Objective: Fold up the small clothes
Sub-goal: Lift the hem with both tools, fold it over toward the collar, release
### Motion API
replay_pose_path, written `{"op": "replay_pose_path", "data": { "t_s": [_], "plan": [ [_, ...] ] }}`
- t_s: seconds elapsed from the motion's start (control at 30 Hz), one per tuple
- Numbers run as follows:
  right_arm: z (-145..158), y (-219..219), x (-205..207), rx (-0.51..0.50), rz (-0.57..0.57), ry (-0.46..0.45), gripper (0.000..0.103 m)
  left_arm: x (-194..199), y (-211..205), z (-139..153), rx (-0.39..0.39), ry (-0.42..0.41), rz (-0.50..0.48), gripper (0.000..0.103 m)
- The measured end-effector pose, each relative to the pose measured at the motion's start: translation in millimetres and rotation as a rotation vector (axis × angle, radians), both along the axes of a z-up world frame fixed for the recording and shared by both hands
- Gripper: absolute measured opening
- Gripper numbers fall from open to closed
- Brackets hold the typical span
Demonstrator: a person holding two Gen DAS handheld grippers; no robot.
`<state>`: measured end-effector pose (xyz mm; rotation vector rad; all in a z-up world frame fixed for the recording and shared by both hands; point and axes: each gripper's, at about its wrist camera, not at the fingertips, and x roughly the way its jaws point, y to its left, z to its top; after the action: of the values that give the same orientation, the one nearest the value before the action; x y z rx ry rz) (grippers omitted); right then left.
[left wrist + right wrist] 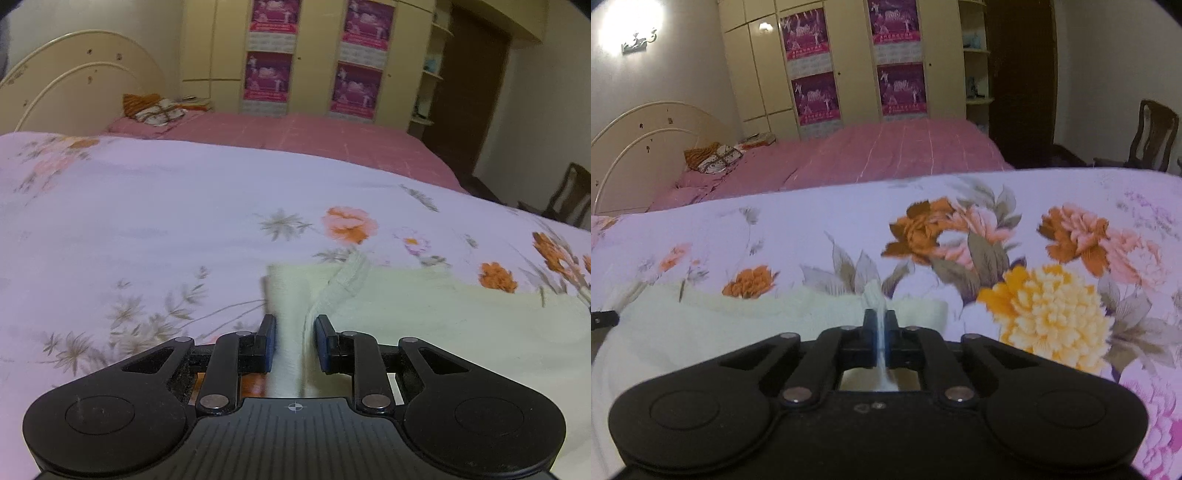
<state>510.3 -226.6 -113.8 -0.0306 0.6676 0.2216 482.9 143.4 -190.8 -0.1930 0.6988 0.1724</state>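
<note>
A pale yellow-green small garment (424,325) lies on the floral bedsheet (147,221). In the left wrist view my left gripper (294,341) is open, its blue-padded fingers straddling a raised fold and the garment's left edge. In the right wrist view the same garment (738,325) spreads to the left, and my right gripper (881,332) is shut on a pinched ridge of its cloth near the garment's right edge. The floral sheet (1034,258) lies beyond.
A second bed with a pink cover (295,136) and a patterned pillow (155,109) stands behind. A cream headboard (74,81), a wardrobe with purple posters (314,55), a dark door (469,92) and a wooden chair (1148,136) line the room.
</note>
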Motion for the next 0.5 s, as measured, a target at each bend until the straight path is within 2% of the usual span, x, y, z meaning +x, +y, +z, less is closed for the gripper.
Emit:
{"op": "replay_pose_path", "data": {
  "t_s": [0.07,0.1,0.13,0.17,0.2,0.23,0.3,0.37,0.5],
  "plan": [
    [-9.7,0.2,7.1,-0.026,-0.024,0.001,0.004,-1.3,-2.8,-5.1,0.011,-0.006,0.005,0.023],
    [-20.6,-0.8,13.7,-0.048,-0.040,0.039,0.004,-2.8,-4.9,-5.1,0.021,-0.012,0.010,0.023],
    [-23.5,-3.1,14.4,-0.038,-0.037,0.032,0.003,-4.6,-7.0,-3.2,0.028,-0.017,0.014,0.024],
    [-19.8,-3.3,14.3,-0.038,-0.041,0.038,0.006,-7.1,-9.4,-0.6,0.038,-0.023,0.012,0.025],
    [-12.9,-4.5,11.3,-0.018,-0.049,0.033,0.013,-9.0,-12.6,3.5,0.056,-0.026,0.011,0.036],
    [-6.4,-6.1,6.4,-0.004,-0.060,0.017,0.022,-14.0,-13.5,9.6,0.065,-0.035,0.013,0.061],
    [7.4,-6.0,-6.8,0.002,-0.048,-0.018,0.023,-32.0,-13.5,24.7,0.069,-0.105,0.031,0.095],
    [17.5,-1.6,-20.1,0.033,-0.009,-0.032,0.023,-48.4,-20.6,38.9,0.073,-0.179,0.023,0.098],
    [19.6,24.1,-35.2,0.080,0.083,-0.011,0.023,-41.5,-46.4,39.4,0.027,-0.144,-0.096,0.098]
  ]
}}
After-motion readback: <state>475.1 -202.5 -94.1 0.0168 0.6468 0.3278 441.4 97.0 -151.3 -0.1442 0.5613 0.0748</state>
